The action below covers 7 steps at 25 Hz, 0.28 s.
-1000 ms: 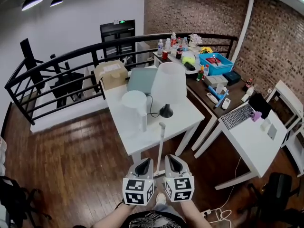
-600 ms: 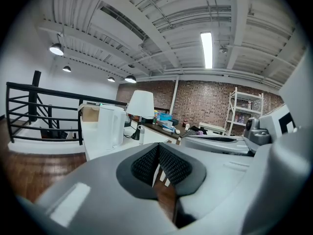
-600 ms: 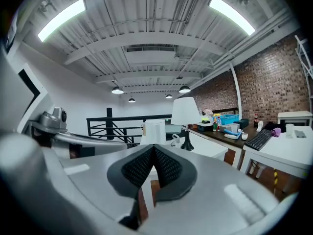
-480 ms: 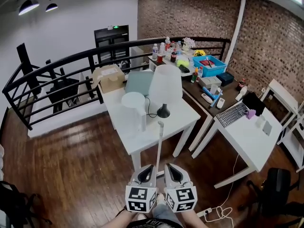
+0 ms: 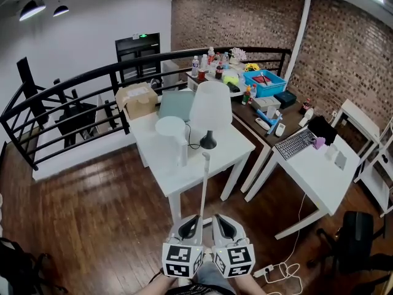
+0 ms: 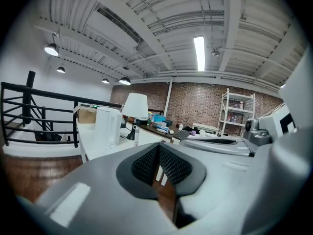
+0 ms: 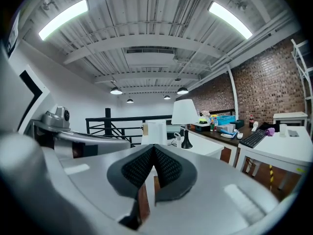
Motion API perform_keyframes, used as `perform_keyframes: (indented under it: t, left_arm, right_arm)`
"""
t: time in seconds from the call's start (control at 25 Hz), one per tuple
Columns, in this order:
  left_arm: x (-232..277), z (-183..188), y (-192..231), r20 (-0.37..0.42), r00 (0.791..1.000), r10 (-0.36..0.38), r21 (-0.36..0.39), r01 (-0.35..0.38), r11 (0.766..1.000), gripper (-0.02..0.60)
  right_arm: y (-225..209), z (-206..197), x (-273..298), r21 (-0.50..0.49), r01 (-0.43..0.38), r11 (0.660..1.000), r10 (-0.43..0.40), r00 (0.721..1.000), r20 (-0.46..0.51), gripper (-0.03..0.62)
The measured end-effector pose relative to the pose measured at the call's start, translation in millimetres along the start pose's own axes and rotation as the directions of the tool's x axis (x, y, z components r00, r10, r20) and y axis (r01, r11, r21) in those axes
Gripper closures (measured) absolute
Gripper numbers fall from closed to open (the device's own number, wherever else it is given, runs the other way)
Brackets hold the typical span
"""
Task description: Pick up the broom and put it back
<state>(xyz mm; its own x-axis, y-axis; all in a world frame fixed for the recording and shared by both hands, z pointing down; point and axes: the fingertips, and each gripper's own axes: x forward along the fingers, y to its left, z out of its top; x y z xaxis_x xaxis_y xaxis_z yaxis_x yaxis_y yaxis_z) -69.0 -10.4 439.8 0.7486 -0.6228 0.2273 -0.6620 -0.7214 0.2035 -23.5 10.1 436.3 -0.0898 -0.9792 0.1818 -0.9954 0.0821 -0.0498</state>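
Observation:
In the head view the broom's white handle (image 5: 203,186) stands nearly upright against the front edge of the white table (image 5: 184,176). Its lower end drops out of sight between my two grippers. Just left of the handle, low in the picture, my left gripper (image 5: 188,224) is shut and empty. My right gripper (image 5: 222,224) sits just right of the handle, also shut with nothing in it. The left gripper (image 6: 159,150) has its pads meeting at the tips in its own view, and so does the right gripper (image 7: 154,152). The handle's top (image 7: 177,137) shows beyond the right gripper's jaws.
The table carries a white kettle (image 5: 171,133), a white-shaded lamp (image 5: 210,110) and a cardboard box (image 5: 137,99). A black railing (image 5: 67,97) runs behind it. At the right stand a dark desk with a blue bin (image 5: 265,82) and a white desk with a keyboard (image 5: 296,143). Cables (image 5: 284,274) lie on the wooden floor.
Both grippers have drawn back from the table, side by side, and sit lower in the head view. They stay shut. The broom handle still leans on the table.

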Motion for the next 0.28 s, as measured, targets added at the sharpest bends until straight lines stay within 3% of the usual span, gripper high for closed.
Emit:
perform_keyframes:
  t: [0.28]
  left_arm:
    - [-16,-9,-3,-0.014,1.0,-0.003,-0.022,0.003,1.0,0.577]
  right_arm:
    - [12,-3,-13,0.003,0.003,1.0,-0.003,1.0,-0.013,0.602]
